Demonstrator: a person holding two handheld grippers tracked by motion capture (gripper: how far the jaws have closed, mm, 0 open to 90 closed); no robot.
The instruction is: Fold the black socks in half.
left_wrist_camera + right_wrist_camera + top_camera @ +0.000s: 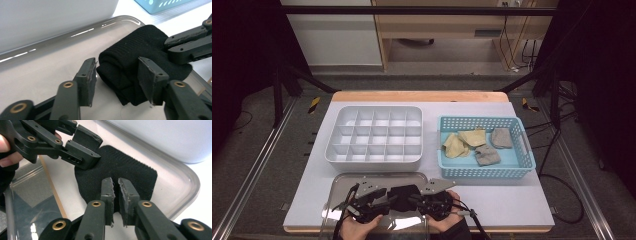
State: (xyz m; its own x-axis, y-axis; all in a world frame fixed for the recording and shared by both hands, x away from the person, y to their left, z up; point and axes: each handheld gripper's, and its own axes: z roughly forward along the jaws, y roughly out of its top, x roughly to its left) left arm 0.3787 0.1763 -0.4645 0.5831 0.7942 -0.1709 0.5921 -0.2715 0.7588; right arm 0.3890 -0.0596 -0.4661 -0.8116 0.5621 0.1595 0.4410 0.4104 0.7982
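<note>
Now | left gripper [117,80] agape astride folded knit black cloth [135,57] | right gripper [116,192] pinching it

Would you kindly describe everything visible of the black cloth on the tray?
The black cloth is a ribbed knit, sock-like piece, folded or rolled over itself into thick layers. It lies on the clear tray near the table's front edge. The right claw is shut on one edge of it; the left claw stands open around its folded end.
</note>
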